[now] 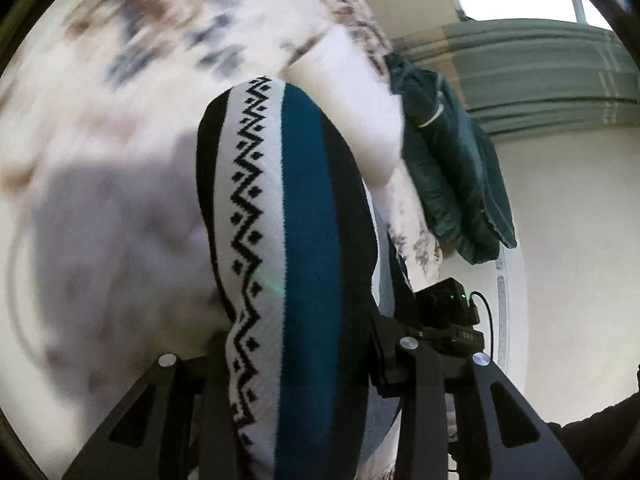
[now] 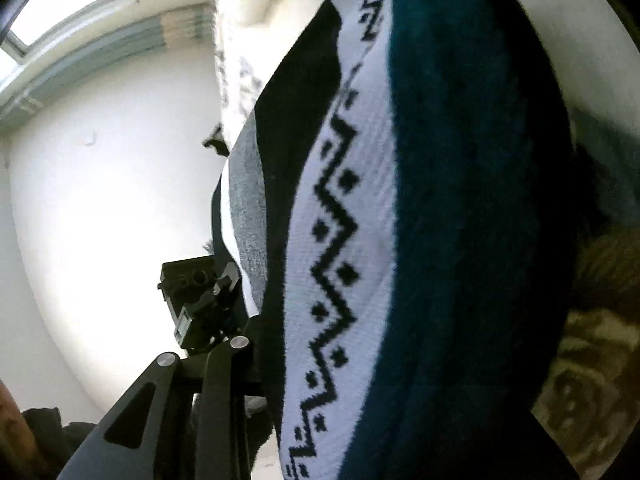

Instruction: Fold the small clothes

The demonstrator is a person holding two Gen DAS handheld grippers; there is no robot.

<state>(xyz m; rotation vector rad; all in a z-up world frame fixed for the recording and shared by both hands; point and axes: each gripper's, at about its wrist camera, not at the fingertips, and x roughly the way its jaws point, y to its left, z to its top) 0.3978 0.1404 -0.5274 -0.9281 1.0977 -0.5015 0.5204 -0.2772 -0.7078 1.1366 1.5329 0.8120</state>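
A striped knit garment [image 1: 296, 240], with black, teal and white bands and a black zigzag pattern, hangs between both grippers, lifted off the surface. My left gripper [image 1: 304, 412] is shut on its edge; the cloth drapes over the fingers [image 1: 420, 400]. In the right wrist view the same garment [image 2: 400, 240] fills the middle and right, and my right gripper [image 2: 280, 420] is shut on it. The other gripper [image 2: 200, 304] shows just left of the cloth. The fingertips of both are hidden by fabric.
A white patterned bedspread [image 1: 120, 100] lies blurred behind the garment. A dark green folded garment [image 1: 452, 168] hangs at the right. White wall [image 2: 100, 200], grey-green curtain [image 1: 540, 76] and a window [image 2: 72, 4] lie behind.
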